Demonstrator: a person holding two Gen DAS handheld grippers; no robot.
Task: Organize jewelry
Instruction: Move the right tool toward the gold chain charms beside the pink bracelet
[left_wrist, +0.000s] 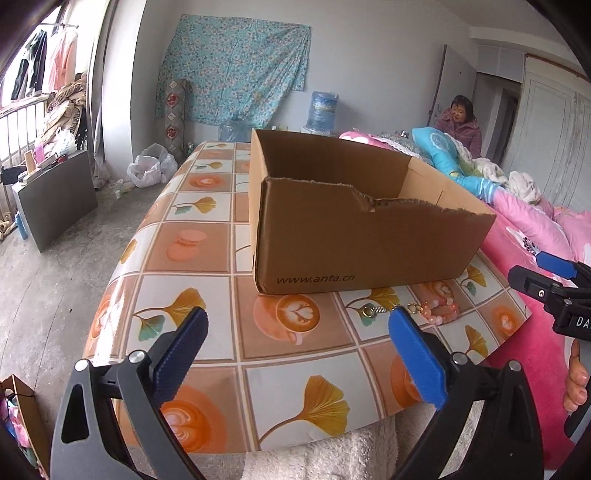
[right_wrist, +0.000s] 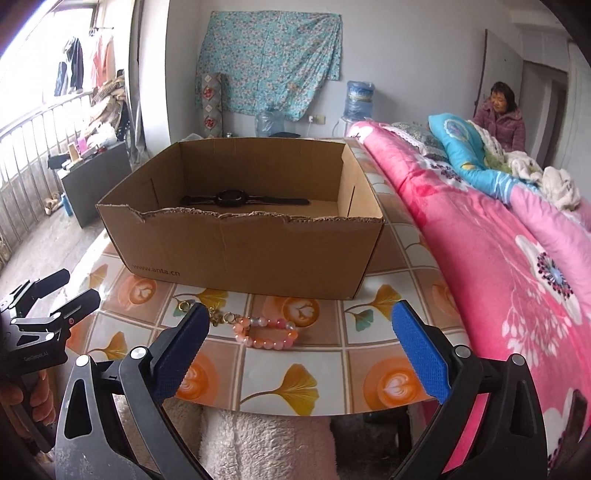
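1. Right wrist view: right gripper (right_wrist: 299, 332) jaws wide, nothing held; left gripper (left_wrist: 297, 341) likewise wide, empty.
2. Pink-and-orange beaded bracelet w/ gold clasp rings (right_wrist: 265, 332) lies near table's (right_wrist: 380, 387) front edge, in front of brown cardboard box (right_wrist: 240, 251).
3. Risk: beads round, glossy; off-centre pinch may roll it over front edge, or clasp snags.
4. Black wristwatch (right_wrist: 236, 199) already in box.

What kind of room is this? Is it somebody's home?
Most likely a lived-in bedroom at home. A bed with a pink floral quilt runs beside the tiled-pattern table, clothes hang by the window, and a water jug stands against the wall.
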